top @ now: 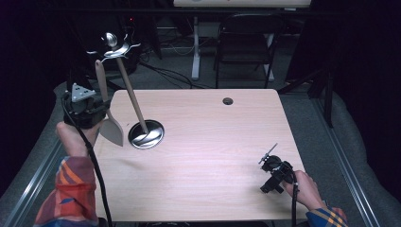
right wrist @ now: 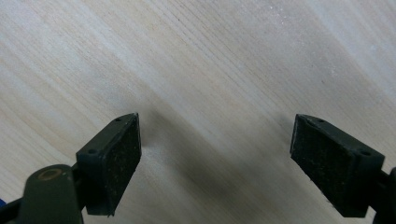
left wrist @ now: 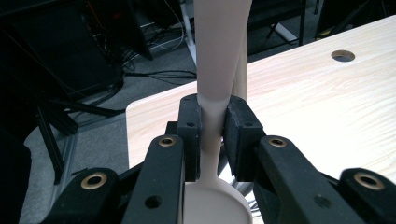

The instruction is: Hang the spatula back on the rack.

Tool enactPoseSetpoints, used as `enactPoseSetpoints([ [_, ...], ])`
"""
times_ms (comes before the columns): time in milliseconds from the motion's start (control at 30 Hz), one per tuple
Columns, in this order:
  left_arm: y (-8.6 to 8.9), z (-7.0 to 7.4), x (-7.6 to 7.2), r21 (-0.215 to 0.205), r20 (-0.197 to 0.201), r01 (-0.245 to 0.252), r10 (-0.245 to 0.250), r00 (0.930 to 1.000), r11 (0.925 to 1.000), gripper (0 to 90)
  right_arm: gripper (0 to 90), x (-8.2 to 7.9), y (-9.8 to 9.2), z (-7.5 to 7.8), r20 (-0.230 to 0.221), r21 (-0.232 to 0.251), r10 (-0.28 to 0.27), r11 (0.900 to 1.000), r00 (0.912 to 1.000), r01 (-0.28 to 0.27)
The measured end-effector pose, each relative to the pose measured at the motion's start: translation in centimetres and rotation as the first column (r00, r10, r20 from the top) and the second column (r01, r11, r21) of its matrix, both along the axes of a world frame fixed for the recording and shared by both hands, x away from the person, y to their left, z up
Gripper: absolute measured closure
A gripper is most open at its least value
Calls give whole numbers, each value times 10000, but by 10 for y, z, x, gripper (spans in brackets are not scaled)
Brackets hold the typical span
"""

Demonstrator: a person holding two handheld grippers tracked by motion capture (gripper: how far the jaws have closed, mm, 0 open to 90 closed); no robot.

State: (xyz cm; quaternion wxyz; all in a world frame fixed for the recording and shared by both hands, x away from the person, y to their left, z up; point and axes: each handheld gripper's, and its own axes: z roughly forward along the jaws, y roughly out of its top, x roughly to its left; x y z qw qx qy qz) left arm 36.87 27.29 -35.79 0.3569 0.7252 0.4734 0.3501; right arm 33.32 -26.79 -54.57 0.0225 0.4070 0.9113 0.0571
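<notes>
— Holding one pale spatula in my left gripper: the jaws are clamped on its thin neck, handle rising above them, blade hanging below.

— Where is that over the surface?

— At the left edge of the surface, raised, the blade just beside the round metal base of one stand. Its wooden pole leans up to a metal top past the far edge.

— And the other side?

— My right gripper is spread wide with nothing between the jaws, low over bare wood near the right front corner. I count one cable hole by the far edge; the middle lies open.
</notes>
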Motion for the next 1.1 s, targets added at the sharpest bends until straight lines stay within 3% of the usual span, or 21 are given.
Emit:
enactPoseSetpoints([
  [133, -3, 3, 1, -4, -100, 125, -125, 9999, 9999, 780, 161, 1, 0, 2, -148, -216, 197, 9996, 9997, -200],
  [200, -3, 3, 2, -49, -120, 123, -124, 9999, 9999, 780, 161, 0, 0, 1, 16, -119, 29, 9999, 10000, -29],
  [700, 5, 3, 4, -69, -280, -101, 99, 9996, 9999, 780, 160, 1, 0, 2, -129, -178, 178, 9997, 9998, -180],
  [733, 4, 2, 5, 5, -377, -35, 35, 9993, 10000, 780, 161, -1, 1, -1, 96, 155, -140, 9998, 9999, 139],
  [767, 4, 2, 5, 5, -377, -35, 35, 9993, 10000, 780, 161, -1, 1, -1, 96, 155, -140, 9998, 9999, 139],
  [1033, 3, 2, 9, 93, -644, 46, -40, 9979, 9999, 780, 161, 0, 1, 0, 4, 11, 9, 10000, 10000, -9],
  [1100, 4, 2, 10, 93, -710, 93, -86, 9974, 9999, 780, 161, 1, 0, 2, -165, -248, 227, 9994, 9996, -231],
])
